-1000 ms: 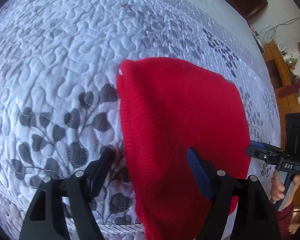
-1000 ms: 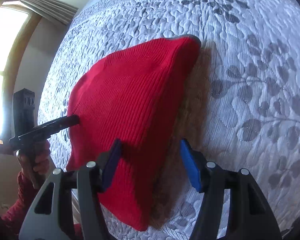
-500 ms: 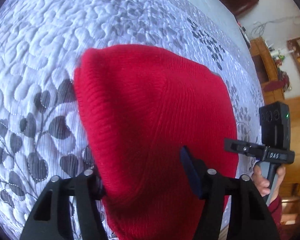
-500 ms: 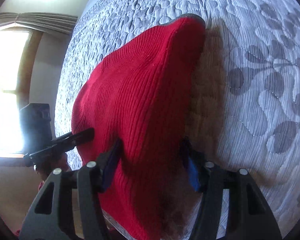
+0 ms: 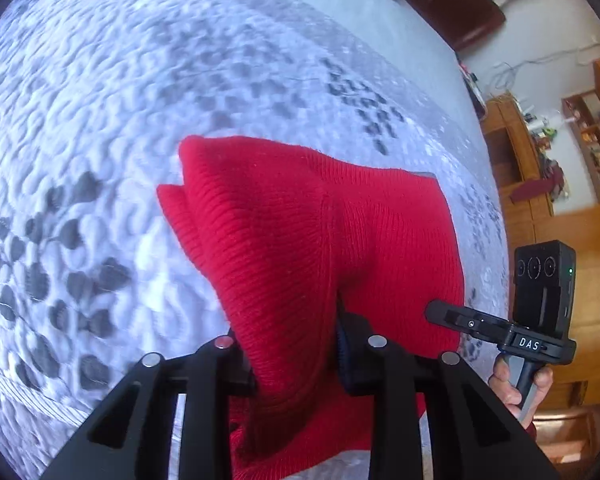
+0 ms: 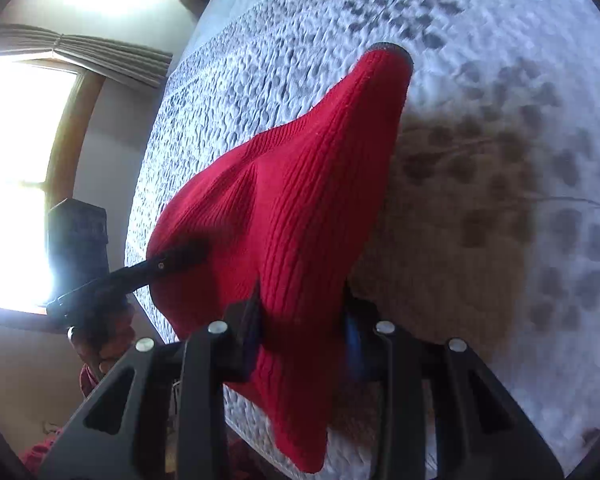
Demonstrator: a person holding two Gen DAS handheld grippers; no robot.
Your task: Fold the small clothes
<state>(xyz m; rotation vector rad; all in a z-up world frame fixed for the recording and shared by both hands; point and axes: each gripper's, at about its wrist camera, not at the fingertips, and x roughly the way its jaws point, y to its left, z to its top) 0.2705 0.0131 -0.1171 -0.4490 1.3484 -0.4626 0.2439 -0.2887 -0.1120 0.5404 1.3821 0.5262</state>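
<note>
My bed quilt (image 5: 148, 92) is the biggest thing here. It is white and bumpy, with gray leaves on it, and it fills most of both views.

On it is the red knit hat (image 5: 300, 248). It is soft and ribbed, with a seam down its middle. In my left view its long way runs from 6 o'clock, near me, up to 10 o'clock, where its far end makes a blunt corner with a small flap beside it. In my right view the hat (image 6: 300, 216) runs from 6 o'clock up to 1 o'clock and ends in a rounded tip with a thin gray edge. The near end is lifted and bunched up. A brown shadow lies on the quilt at 3 o'clock from it.

My left gripper (image 5: 296, 356) points down at the quilt. Its jaws have just been closing, and now they pinch the near edge of the hat. My right gripper (image 6: 304, 328) points down too. Its jaws have also just been closing, and they squeeze the hat's other near corner.

In my left view, my right hand (image 5: 516, 384) holds its handle at 4 o'clock. In my right view, my left hand (image 6: 100, 344) is dark at 8 o'clock.
</note>
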